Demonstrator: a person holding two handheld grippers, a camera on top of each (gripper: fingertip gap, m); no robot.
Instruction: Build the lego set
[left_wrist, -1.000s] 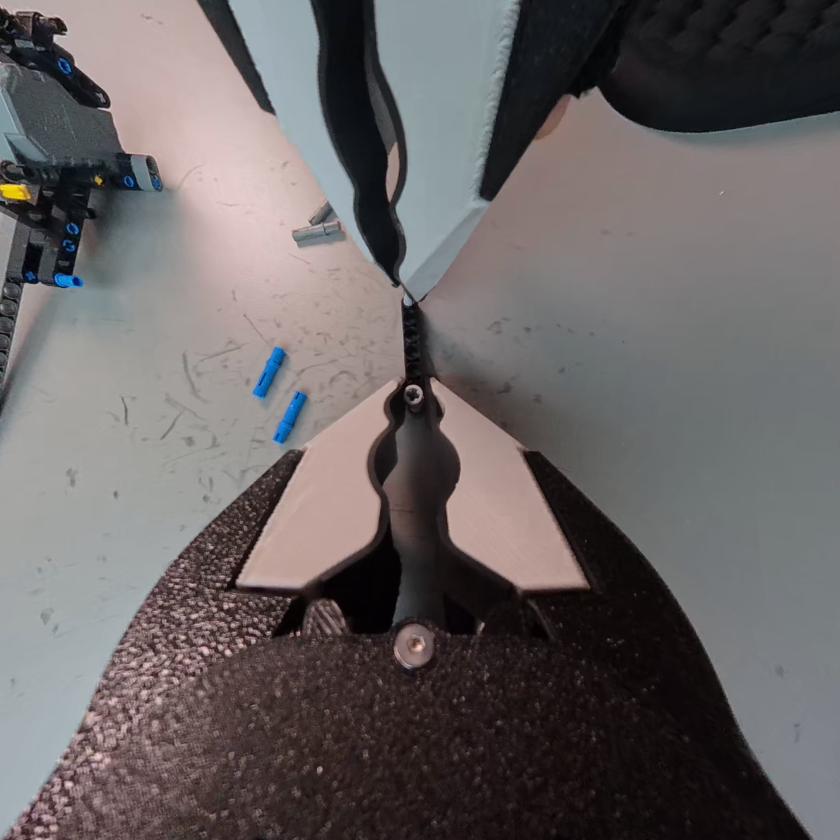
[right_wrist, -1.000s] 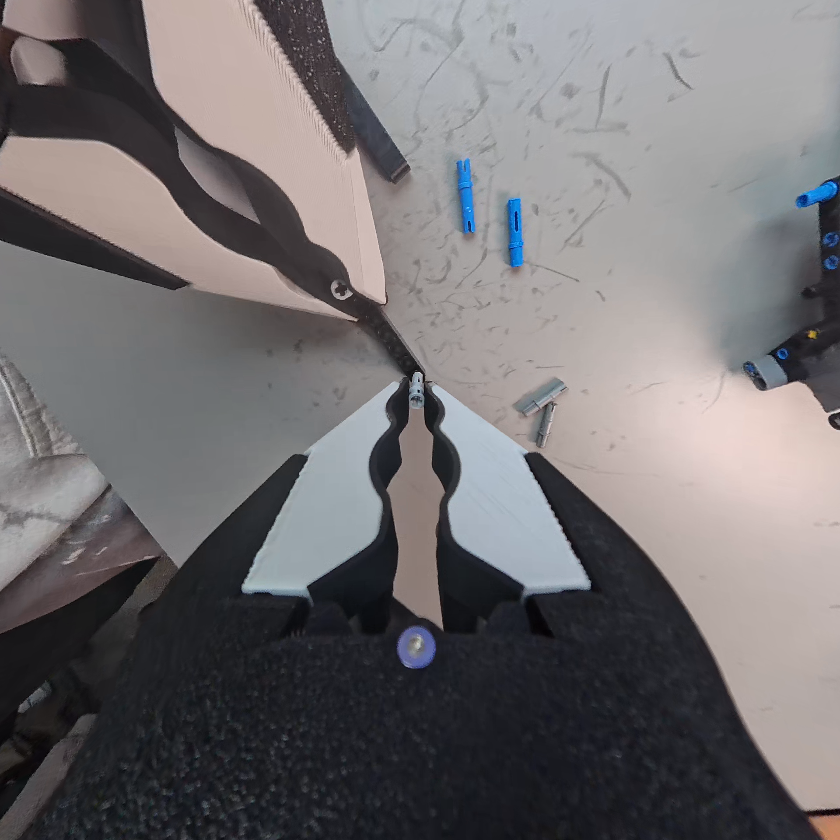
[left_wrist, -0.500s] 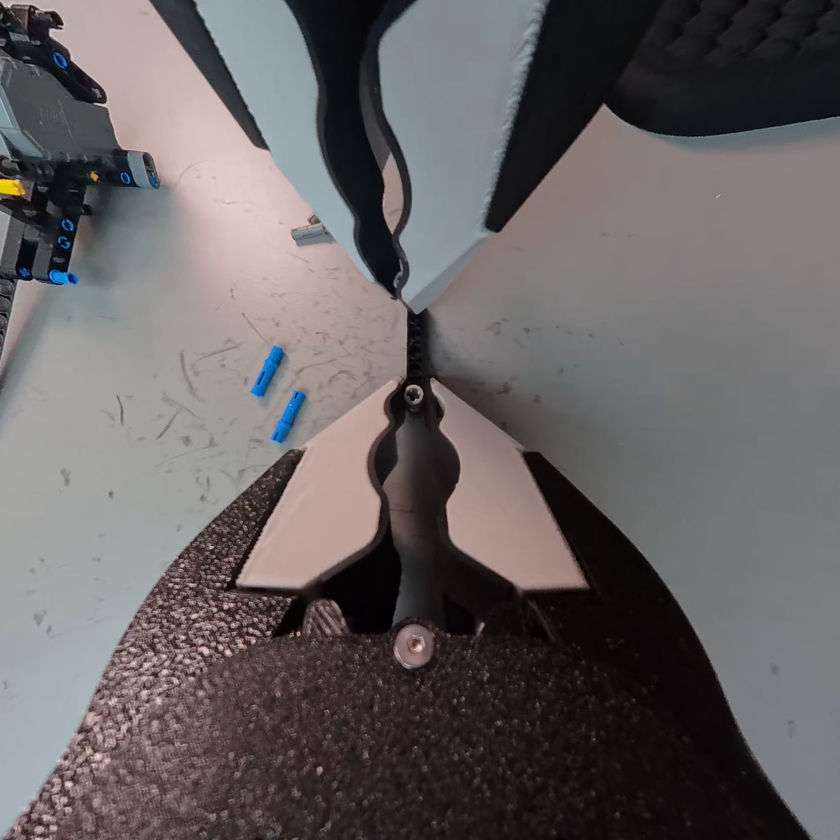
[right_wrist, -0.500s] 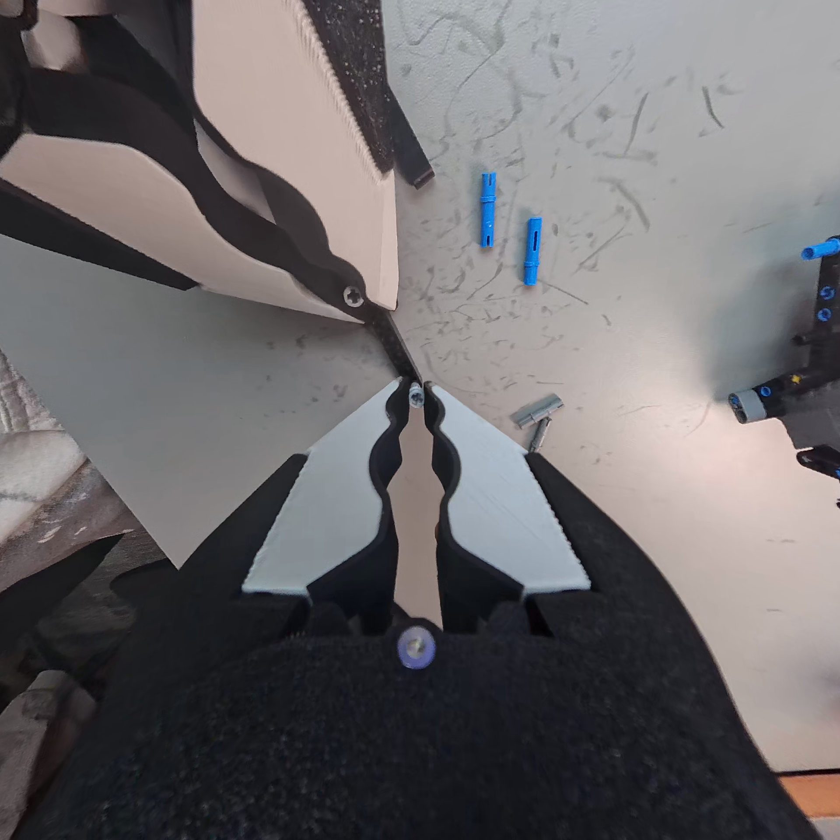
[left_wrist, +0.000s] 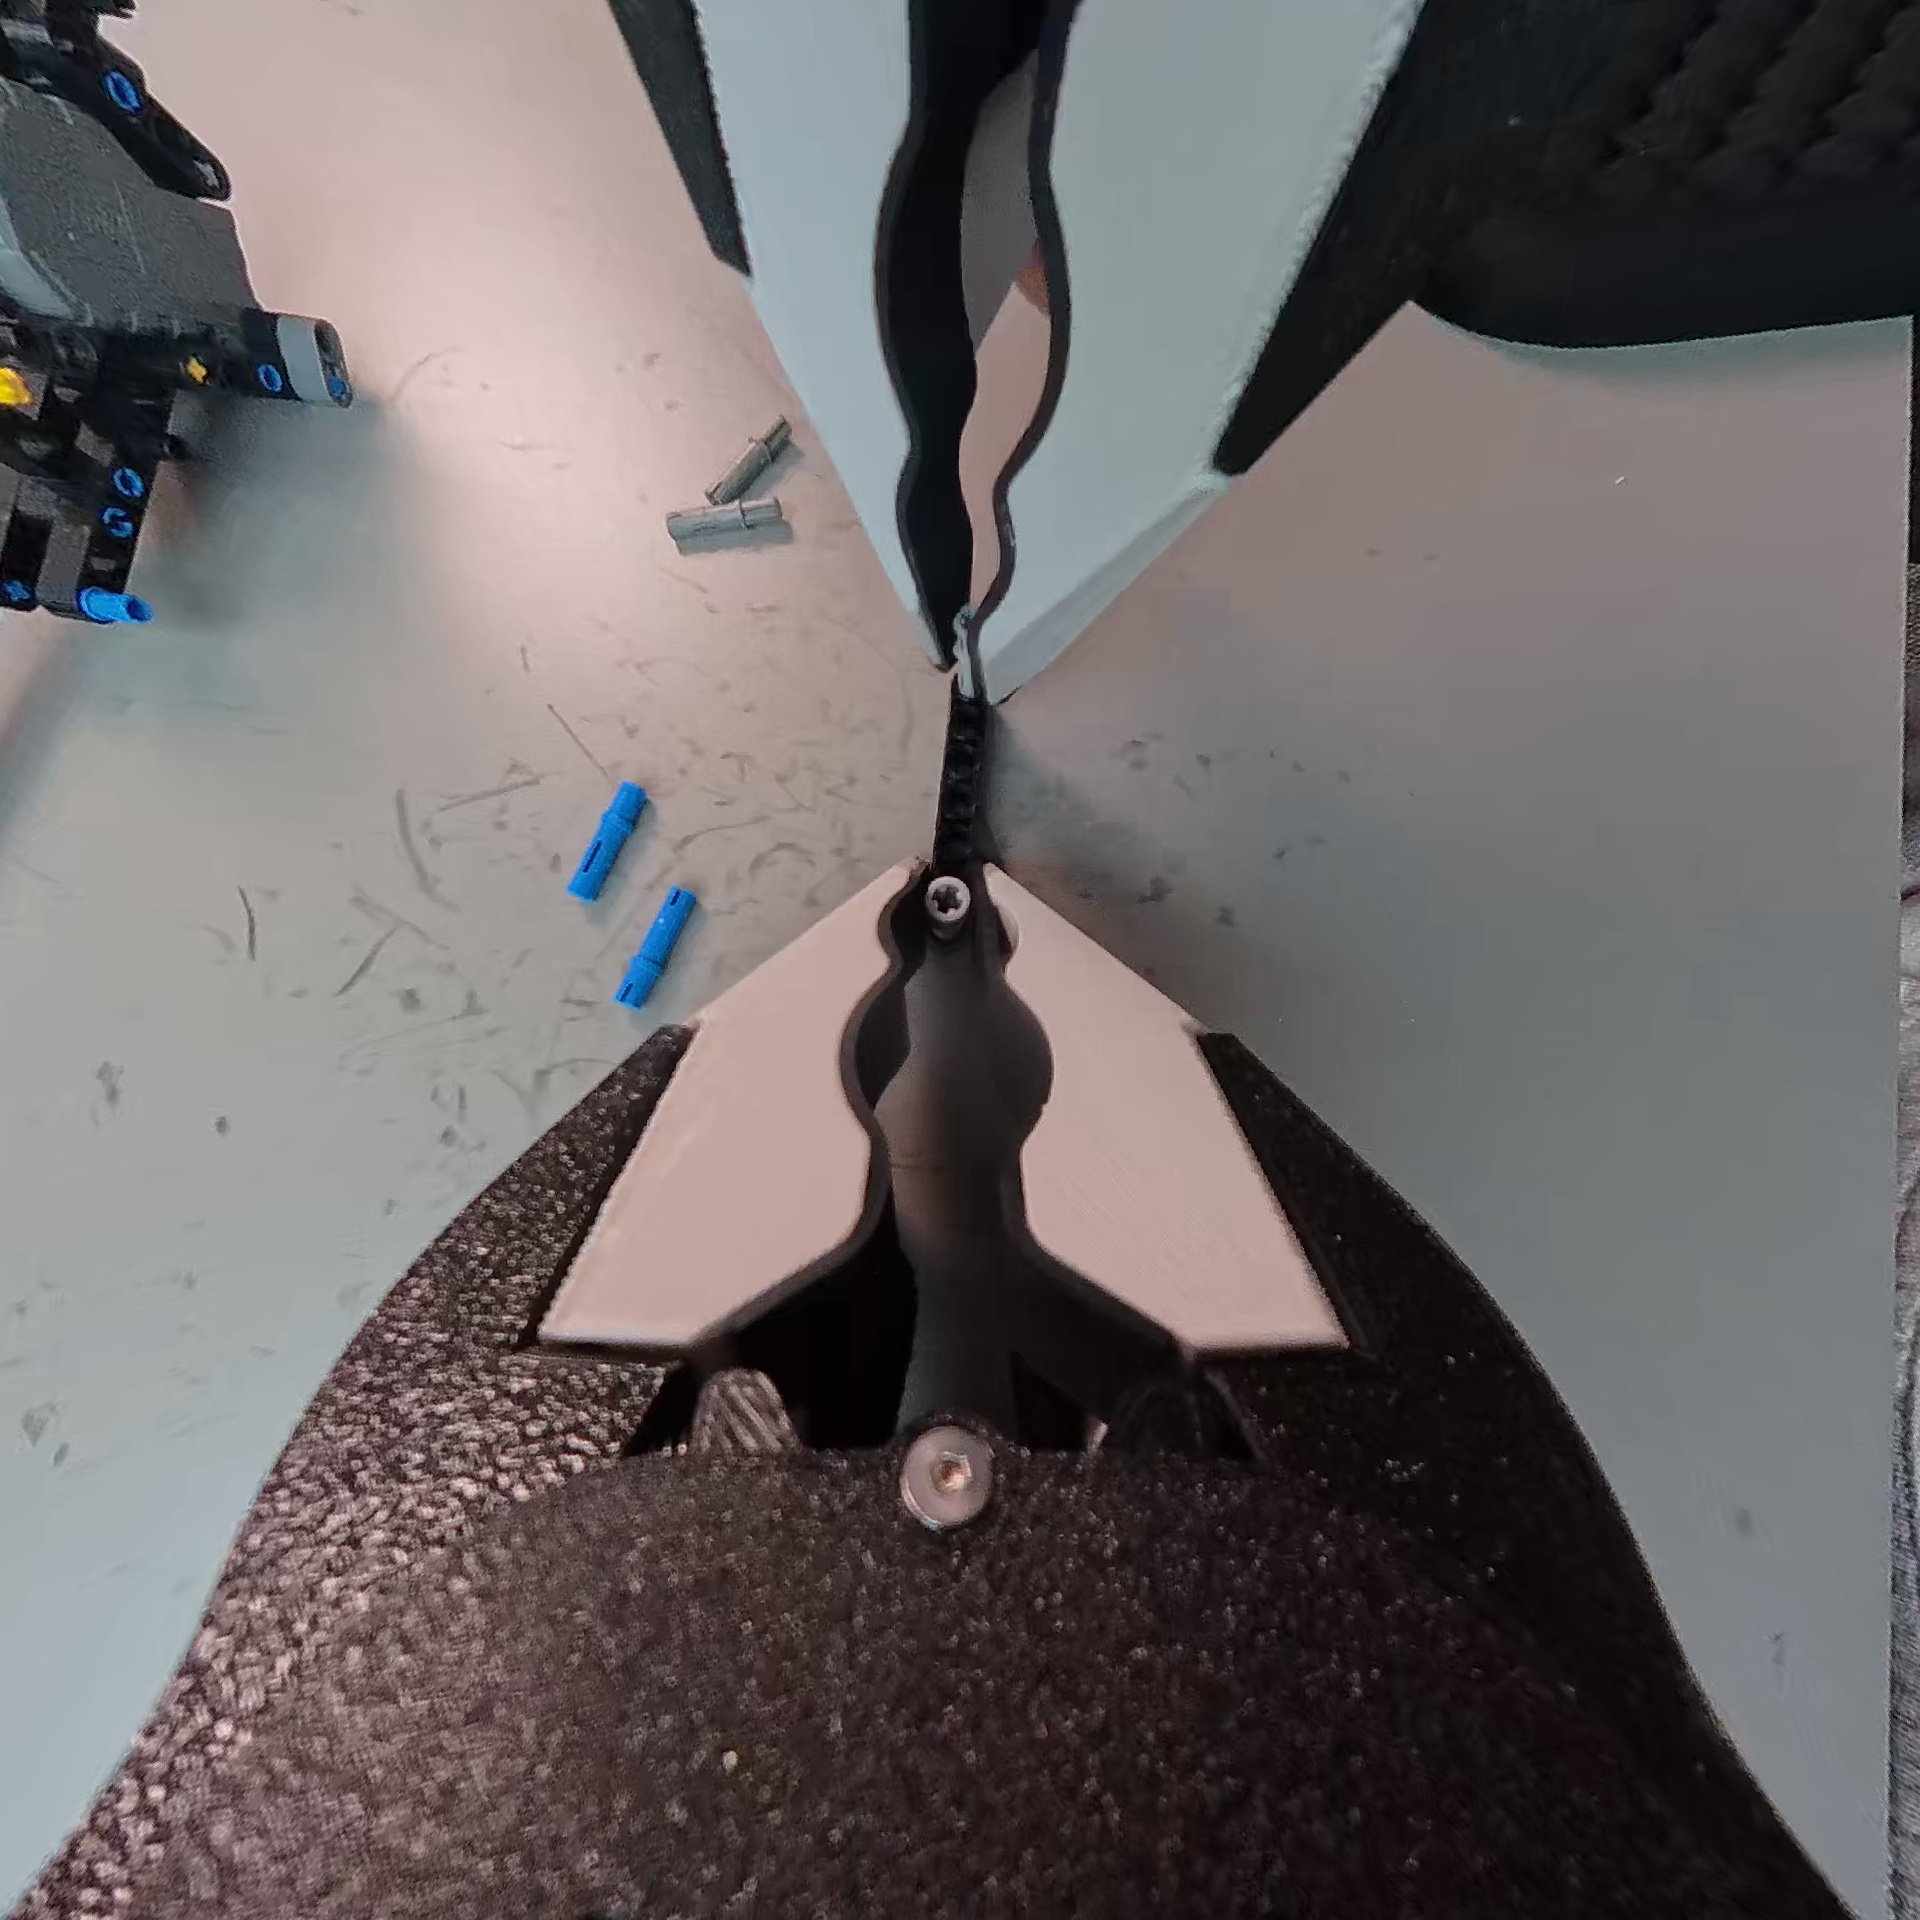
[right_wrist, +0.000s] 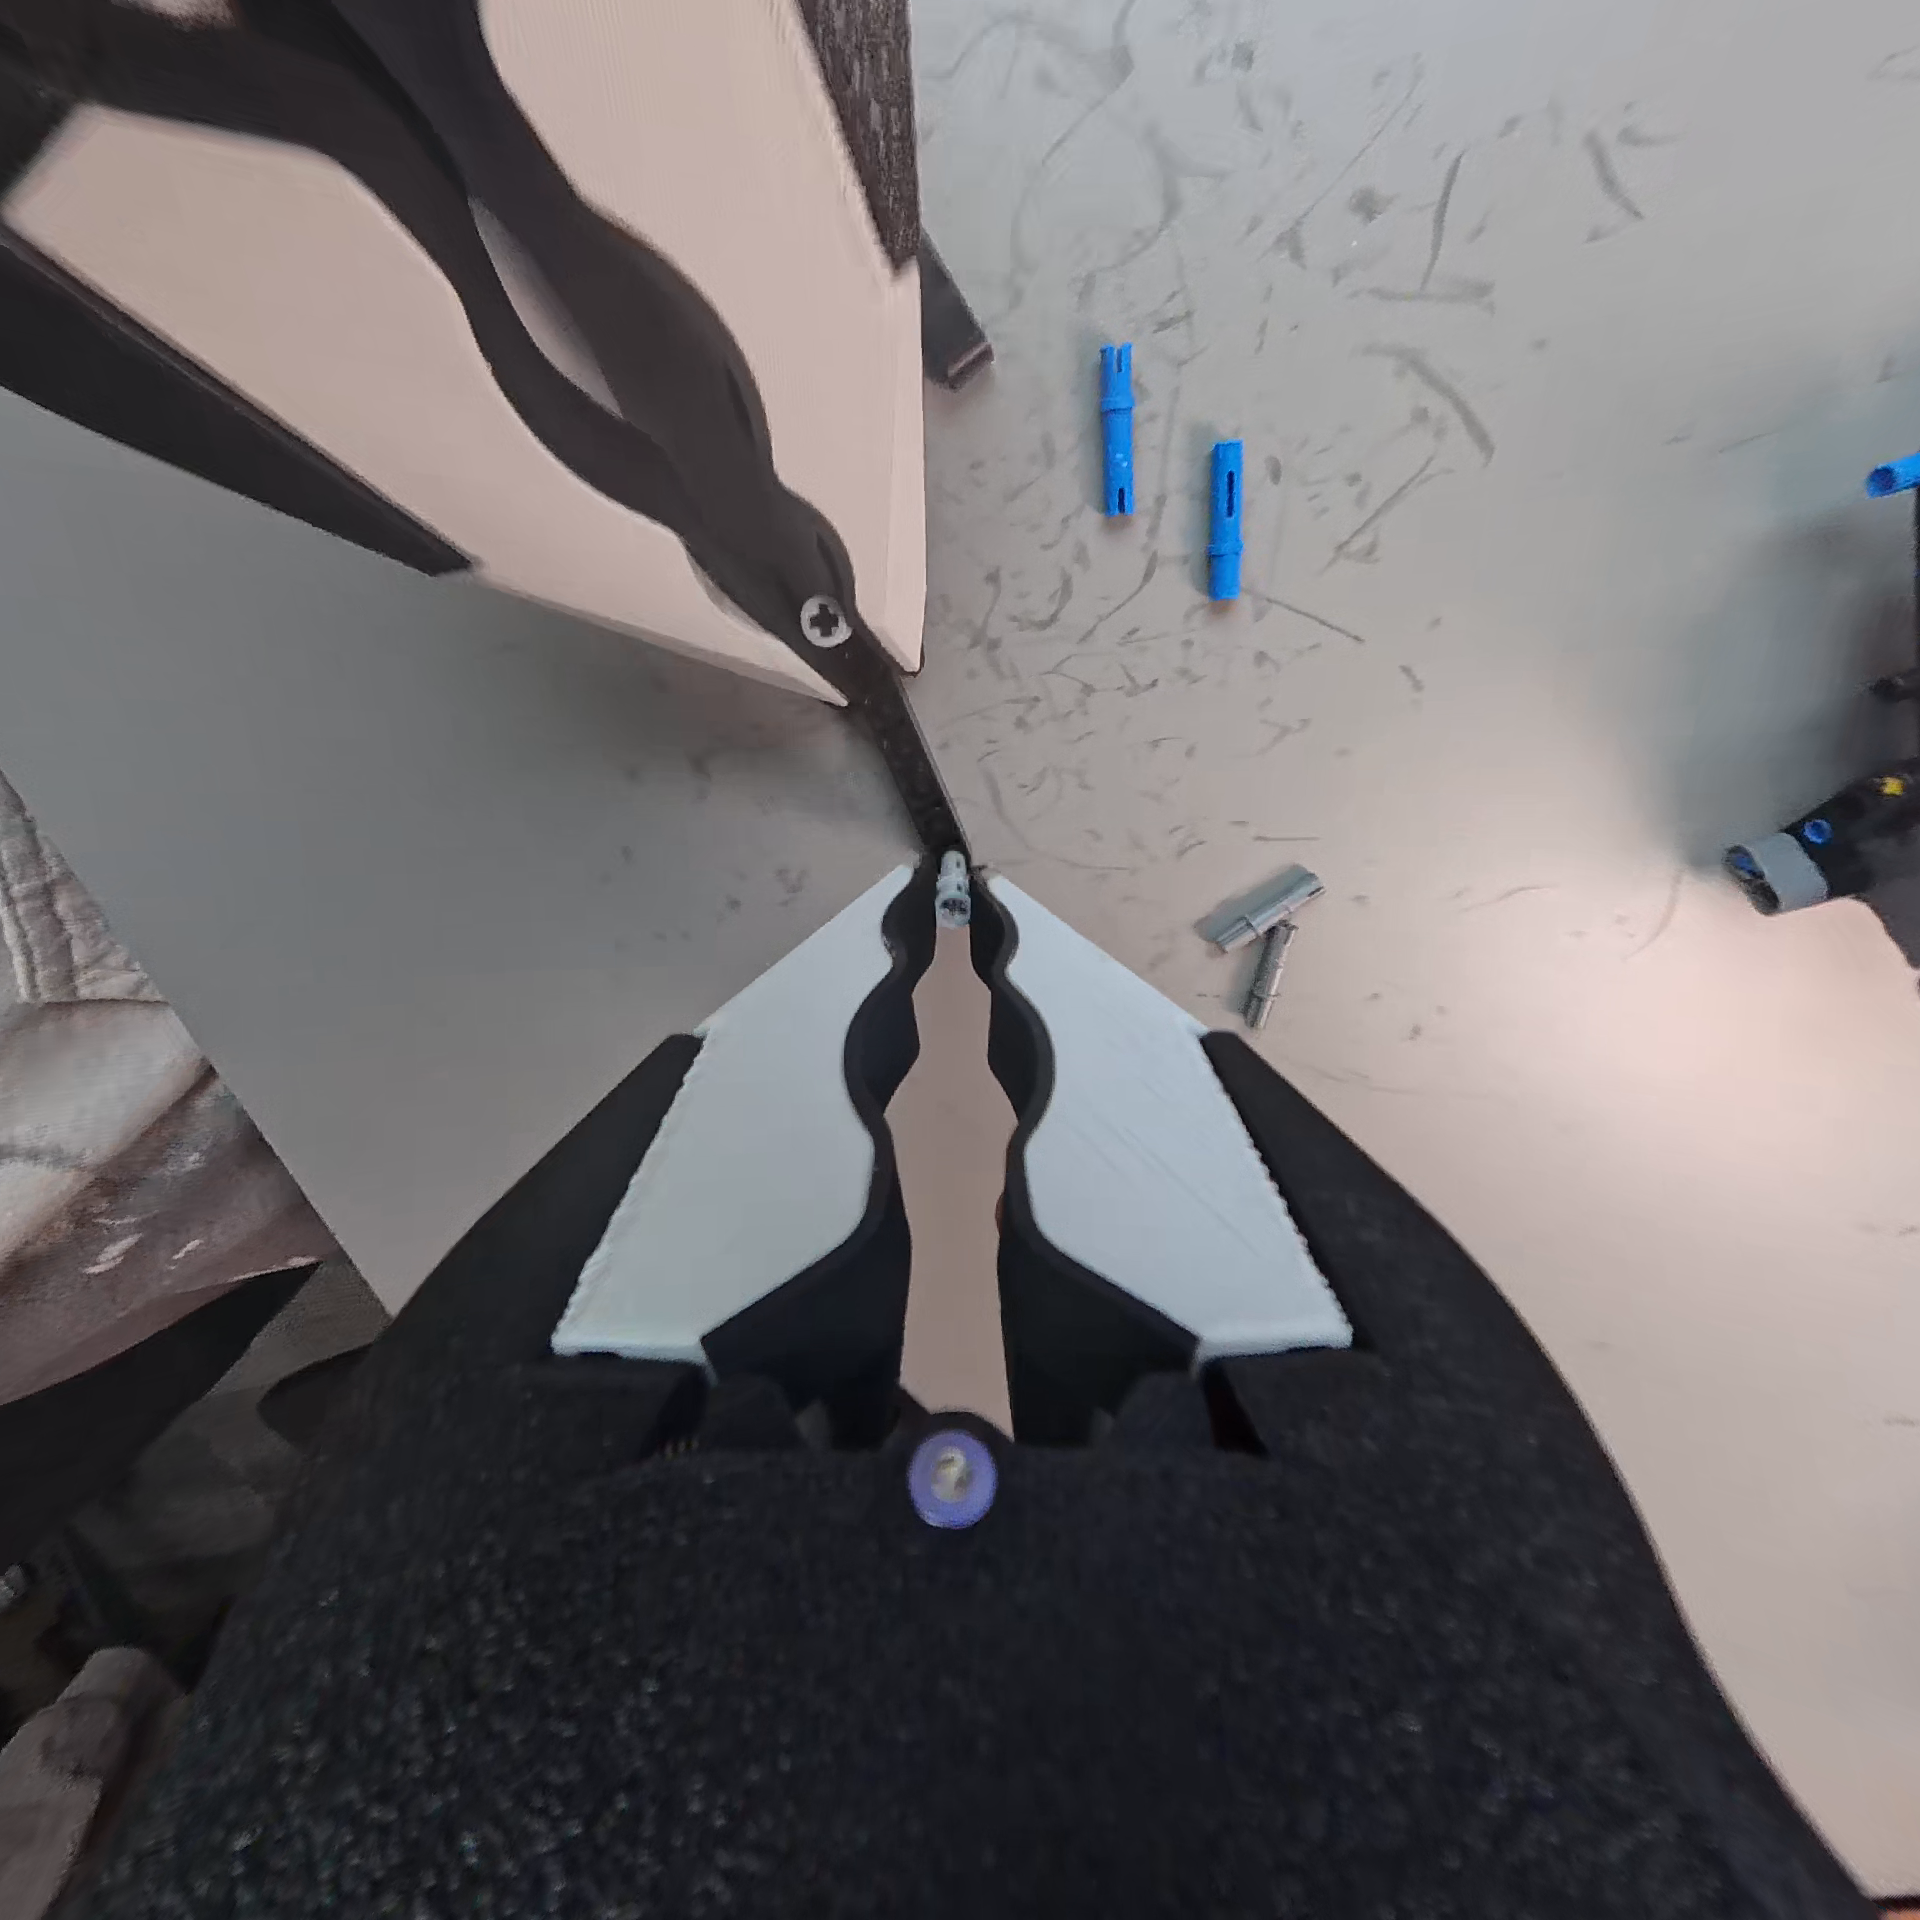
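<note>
Scuffed grey table (left_wrist: 312, 1039): two blue pins (left_wrist: 632, 894), two grey pins (left_wrist: 732, 497), part-built model (left_wrist: 94, 343) at far left. My left gripper (left_wrist: 961, 883) pinches a black beam (left_wrist: 964, 774) tight. My right gripper (right_wrist: 953, 891) clamps a small grey pin (right_wrist: 952, 886), its tip meeting the beam's free end.
</note>
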